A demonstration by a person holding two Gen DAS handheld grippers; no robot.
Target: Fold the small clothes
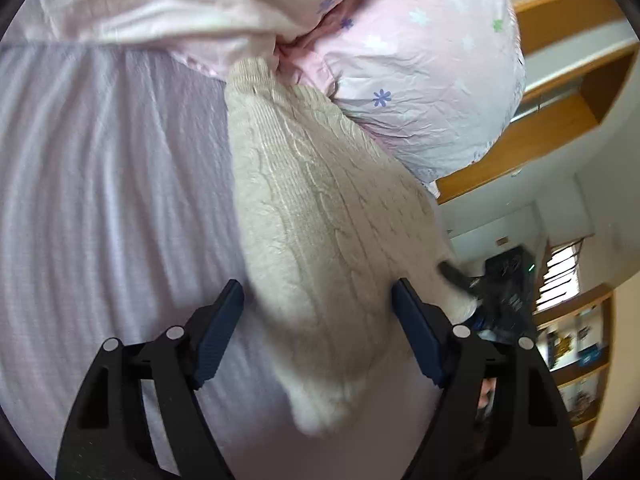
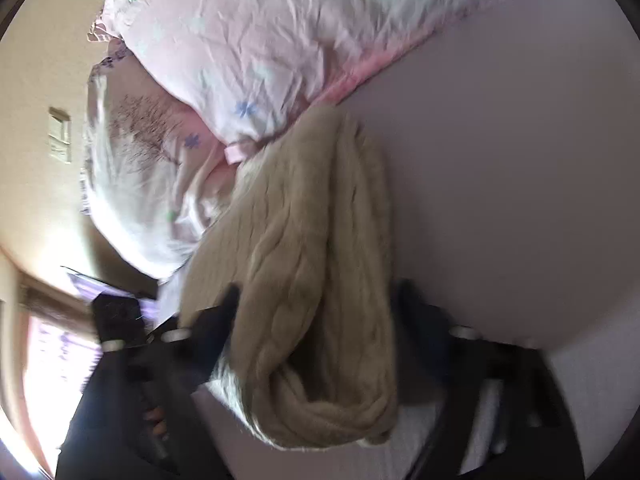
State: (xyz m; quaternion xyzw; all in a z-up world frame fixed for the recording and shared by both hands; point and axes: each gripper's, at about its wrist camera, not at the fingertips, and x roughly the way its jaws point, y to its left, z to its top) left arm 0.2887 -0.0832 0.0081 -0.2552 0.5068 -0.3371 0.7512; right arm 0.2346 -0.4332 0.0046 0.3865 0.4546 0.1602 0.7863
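A cream cable-knit sweater [image 1: 316, 216] lies bunched lengthwise on the pale lilac bed sheet [image 1: 112, 184]. My left gripper [image 1: 318, 312] is open, its blue-padded fingers spread either side of the sweater's near end, not closed on it. In the right wrist view the same sweater [image 2: 316, 280] looks tan and folded over on itself. My right gripper [image 2: 316, 304] is open too, with blurred dark fingers on both sides of the knit. The other gripper [image 2: 116, 320] shows dark at the left.
A pink flowered duvet [image 1: 420, 80] is heaped against the sweater's far end; it also fills the top of the right wrist view [image 2: 260, 40]. Wooden shelving [image 1: 560, 60] and a window [image 1: 560, 276] lie beyond the bed's edge.
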